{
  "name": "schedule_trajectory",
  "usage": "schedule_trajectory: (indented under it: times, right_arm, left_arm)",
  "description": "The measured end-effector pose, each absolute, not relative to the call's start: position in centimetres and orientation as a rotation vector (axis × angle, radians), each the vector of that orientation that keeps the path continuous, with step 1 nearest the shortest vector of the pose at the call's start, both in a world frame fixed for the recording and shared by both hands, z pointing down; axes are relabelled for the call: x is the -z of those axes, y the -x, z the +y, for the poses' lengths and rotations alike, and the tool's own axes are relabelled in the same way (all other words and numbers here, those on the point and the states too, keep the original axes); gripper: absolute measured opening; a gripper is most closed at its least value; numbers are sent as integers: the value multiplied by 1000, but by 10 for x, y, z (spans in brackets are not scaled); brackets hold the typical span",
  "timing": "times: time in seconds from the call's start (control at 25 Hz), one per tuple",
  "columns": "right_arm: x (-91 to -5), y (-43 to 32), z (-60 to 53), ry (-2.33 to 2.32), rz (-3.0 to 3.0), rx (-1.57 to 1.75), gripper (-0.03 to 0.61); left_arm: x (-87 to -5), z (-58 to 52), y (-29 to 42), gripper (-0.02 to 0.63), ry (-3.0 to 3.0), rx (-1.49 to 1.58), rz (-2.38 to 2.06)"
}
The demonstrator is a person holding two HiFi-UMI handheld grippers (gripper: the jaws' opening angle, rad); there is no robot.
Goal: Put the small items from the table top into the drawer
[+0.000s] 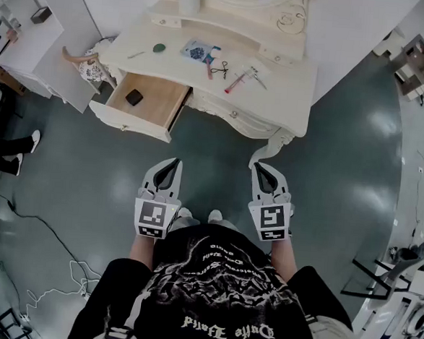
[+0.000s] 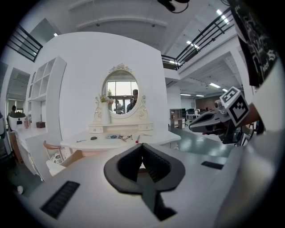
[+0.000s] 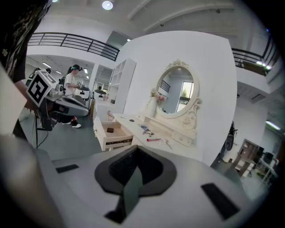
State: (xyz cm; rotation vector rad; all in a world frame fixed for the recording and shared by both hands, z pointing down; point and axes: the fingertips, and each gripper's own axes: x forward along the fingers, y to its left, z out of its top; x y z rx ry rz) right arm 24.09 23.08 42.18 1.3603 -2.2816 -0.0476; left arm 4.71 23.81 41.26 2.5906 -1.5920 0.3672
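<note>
1. Jaws of left gripper (image 1: 170, 171) and right gripper (image 1: 264, 177) both closed, empty; held well short of the table (image 1: 286, 91).
2. Drawer (image 1: 159, 100) open; one dark item (image 1: 134, 97) already inside.
3. Left on top: green disc (image 1: 159, 48); blue packet (image 1: 197, 52); scissors (image 1: 219, 70); red pen (image 1: 235, 82) (plus thinner bits, too small to name); most of the task undone.

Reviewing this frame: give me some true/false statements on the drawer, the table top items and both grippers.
The drawer stands open. True.
The drawer is empty. False: a small dark item lies in it.
The left gripper holds the scissors. False: its fingers are shut on nothing; the scissors lie on the table top.
The right gripper is shut and empty. True.
</note>
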Motion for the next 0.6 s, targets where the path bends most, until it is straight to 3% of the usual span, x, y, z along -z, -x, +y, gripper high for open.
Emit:
schedule_trajectory:
  times: [0.6]
  right_arm:
    - [-422,-217,237,-1352,-2252,118,9]
  left_arm:
    - [-412,238,-15,15,-2619,-397,-1602]
